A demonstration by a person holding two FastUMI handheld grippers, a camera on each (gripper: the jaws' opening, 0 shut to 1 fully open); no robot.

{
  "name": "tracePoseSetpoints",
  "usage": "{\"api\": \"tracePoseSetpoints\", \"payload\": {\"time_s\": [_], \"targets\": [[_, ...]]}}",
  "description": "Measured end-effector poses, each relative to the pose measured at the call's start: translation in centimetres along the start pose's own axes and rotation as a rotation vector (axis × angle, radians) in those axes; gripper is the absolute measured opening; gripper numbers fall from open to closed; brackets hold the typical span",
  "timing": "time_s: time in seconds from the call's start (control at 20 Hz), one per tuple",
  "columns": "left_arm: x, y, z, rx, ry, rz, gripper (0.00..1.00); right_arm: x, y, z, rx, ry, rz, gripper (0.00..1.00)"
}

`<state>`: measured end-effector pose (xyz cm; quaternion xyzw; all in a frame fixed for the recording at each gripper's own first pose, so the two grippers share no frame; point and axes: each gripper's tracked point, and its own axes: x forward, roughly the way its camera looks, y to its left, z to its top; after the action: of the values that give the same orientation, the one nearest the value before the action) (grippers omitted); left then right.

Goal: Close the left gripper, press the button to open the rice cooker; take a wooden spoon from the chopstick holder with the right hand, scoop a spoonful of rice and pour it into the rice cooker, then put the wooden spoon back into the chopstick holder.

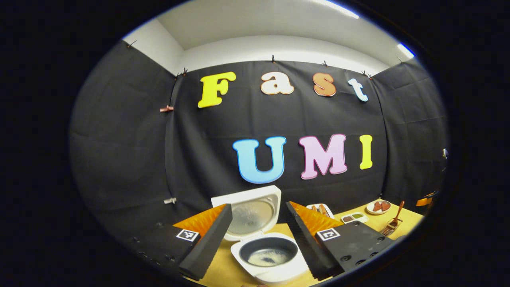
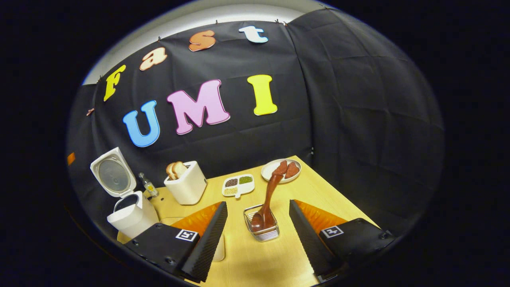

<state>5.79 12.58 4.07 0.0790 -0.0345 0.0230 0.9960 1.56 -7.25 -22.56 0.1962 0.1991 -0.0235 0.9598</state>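
Right gripper view shows your right gripper (image 2: 258,233) spread wide around the brown wooden spoon (image 2: 267,203) standing bowl-down in the wire chopstick holder (image 2: 261,231) on the table, so a careless retreat could, I judge, topple both.

Staged kitchen booth: black cloth walls (image 2: 358,99), wooden table (image 2: 310,187), rice cooker (image 2: 131,215), toaster (image 2: 186,185).
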Motion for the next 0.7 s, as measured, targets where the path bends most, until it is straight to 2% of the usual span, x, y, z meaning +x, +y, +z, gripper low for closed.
{"api": "tracePoseSetpoints", "payload": {"time_s": [0.15, 0.45, 0.55, 0.7], "targets": [[5.4, 1.8, 2.8, 0.026, -0.047, 0.027, 0.93, -1.7, 2.4, 0.3, -0.034, -0.018, 0.026, 0.96], [15.1, 3.9, 7.8, 0.005, -0.14, 0.017, 0.93, -4.0, 6.3, -0.6, -0.029, -0.01, 0.069, 0.96], [18.5, 4.8, 7.4, 0.03, -0.135, 0.021, 0.93, -4.6, 6.6, -1.2, -0.039, -0.009, 0.062, 0.96], [22.8, 5.6, 3.5, 0.053, -0.051, 0.029, 0.93, -5.5, 6.8, -1.7, -0.035, -0.003, 0.046, 0.96]]}}
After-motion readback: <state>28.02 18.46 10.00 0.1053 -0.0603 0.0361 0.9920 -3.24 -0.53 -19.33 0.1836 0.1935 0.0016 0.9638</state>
